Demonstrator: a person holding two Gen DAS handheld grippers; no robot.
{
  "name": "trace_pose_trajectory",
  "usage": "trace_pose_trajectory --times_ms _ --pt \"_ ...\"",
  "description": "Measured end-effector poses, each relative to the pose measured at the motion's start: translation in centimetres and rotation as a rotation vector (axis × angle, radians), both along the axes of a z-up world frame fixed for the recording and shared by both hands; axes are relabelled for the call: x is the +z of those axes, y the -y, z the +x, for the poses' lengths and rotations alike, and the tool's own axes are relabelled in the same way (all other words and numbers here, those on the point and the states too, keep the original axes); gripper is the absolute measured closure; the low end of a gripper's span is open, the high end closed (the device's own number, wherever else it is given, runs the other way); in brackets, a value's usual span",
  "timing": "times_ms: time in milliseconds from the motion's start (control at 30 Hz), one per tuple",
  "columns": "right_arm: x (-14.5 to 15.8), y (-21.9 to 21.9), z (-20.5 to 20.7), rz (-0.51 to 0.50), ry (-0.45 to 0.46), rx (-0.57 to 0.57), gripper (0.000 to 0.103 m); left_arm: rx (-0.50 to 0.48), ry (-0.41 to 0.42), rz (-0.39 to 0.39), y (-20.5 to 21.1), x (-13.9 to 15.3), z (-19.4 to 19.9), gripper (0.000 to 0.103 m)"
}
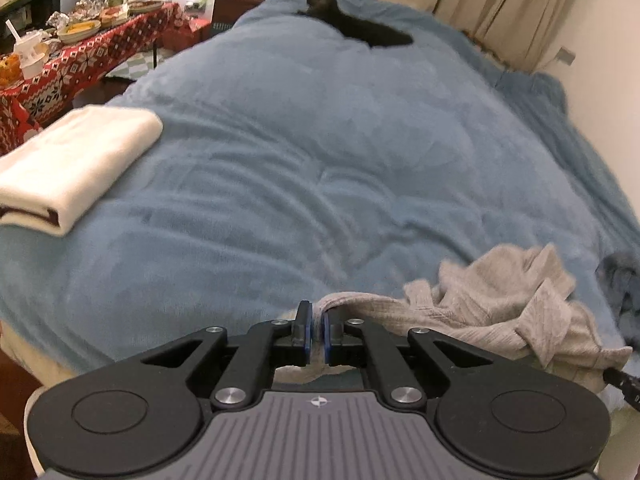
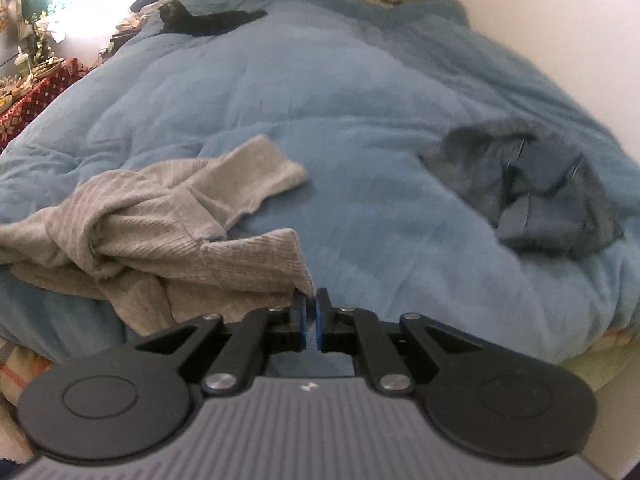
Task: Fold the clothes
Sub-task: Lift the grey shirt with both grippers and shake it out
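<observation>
Left wrist view
Left gripper (image 1: 316,320): jaws almost pressed together, blue pads with only a thin slit between; edge of the grey garment pinched in that slit.
Grey ribbed garment (image 1: 500,304): crumpled heap on the near right of the bed, one hem drawn out leftward to the fingertips.
Blue blanket (image 1: 300,160): plush, spread over the whole bed, softly wrinkled.
Folded cream cloth (image 1: 76,160): neat stack on the near-left part of the bed, dark red trim at its lower fold, well apart from the grey heap.
Dark animal (image 1: 352,20): stretched out at the far end of the bed.
Dark blue garment (image 1: 620,280): only a scrap visible at the right edge, just beyond the grey heap.
Side table (image 1: 80,56): red patterned cloth, dishes and cups on top, left of the bed.
Curtain (image 1: 500,4): beige, upper right.

Right wrist view
Right gripper (image 2: 312,312): jaws nearly closed, narrow gap between the pads; corner of the grey garment (image 2: 168,232) reaching the fingertips, apparently nipped there.
Grey garment: bunched on the near left, one sleeve lying out toward the middle of the bed.
Dark blue garment (image 2: 532,188): rumpled pile on the right side of the blanket (image 2: 340,80), apart from the grey one.
Dark animal (image 2: 208,20): at the far left end.
</observation>
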State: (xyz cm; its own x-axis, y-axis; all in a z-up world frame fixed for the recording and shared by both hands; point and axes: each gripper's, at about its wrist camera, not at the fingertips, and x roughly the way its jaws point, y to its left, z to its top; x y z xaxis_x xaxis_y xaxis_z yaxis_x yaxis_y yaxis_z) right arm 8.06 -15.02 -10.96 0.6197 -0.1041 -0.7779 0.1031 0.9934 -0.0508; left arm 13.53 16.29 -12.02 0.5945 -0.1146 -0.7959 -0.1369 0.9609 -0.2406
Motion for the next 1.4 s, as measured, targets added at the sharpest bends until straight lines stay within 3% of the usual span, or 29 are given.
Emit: trace_pose_trajectory --times_ms 200,333,500,600,867,967,1033,1133,1233,1400 --pt "-0.6 -1.0 -1.4 0.02 -0.008 0.035 0.083 -0.009 -0.016 0.017 0.1 -0.5 -0.9 0.094" --pt "-0.3 0.7 -0.9 0.033 0.007 0.06 0.067 -0.008 -0.028 0.01 0.2 -0.7 -1.1 0.094" --pt "0.6 0.1 -1.1 0.033 0.023 0.122 0.065 -0.025 -0.024 0.011 0.9 -0.4 -1.1 0.094" --pt "0.6 -0.8 -0.8 0.059 0.02 0.172 0.065 -0.038 -0.012 0.017 1.3 0.0 -1.2 0.088" --pt "-1.6 -2.6 1.8 0.006 0.008 0.194 0.049 -0.044 -0.023 0.03 1.5 -0.1 -0.8 0.088" --pt "-1.7 -2.7 2.4 -0.006 0.031 0.205 0.055 -0.043 -0.027 0.034 1.5 -0.3 -0.6 0.088" --pt "-1.7 -2.9 2.7 -0.015 0.036 0.223 0.093 -0.043 -0.026 0.035 1.5 -0.4 -0.5 0.088" --pt "-1.5 -3.1 3.1 -0.016 0.039 0.238 0.094 -0.051 -0.012 0.035 1.8 -0.5 -0.1 0.089" --pt "-0.8 -3.0 3.2 -0.016 0.049 0.235 0.095 -0.076 0.014 0.008 2.0 -0.3 0.4 0.098" --pt "1.5 -2.5 4.8 -0.018 0.085 0.218 0.096 -0.055 0.055 0.051 2.3 0.9 1.8 0.1"
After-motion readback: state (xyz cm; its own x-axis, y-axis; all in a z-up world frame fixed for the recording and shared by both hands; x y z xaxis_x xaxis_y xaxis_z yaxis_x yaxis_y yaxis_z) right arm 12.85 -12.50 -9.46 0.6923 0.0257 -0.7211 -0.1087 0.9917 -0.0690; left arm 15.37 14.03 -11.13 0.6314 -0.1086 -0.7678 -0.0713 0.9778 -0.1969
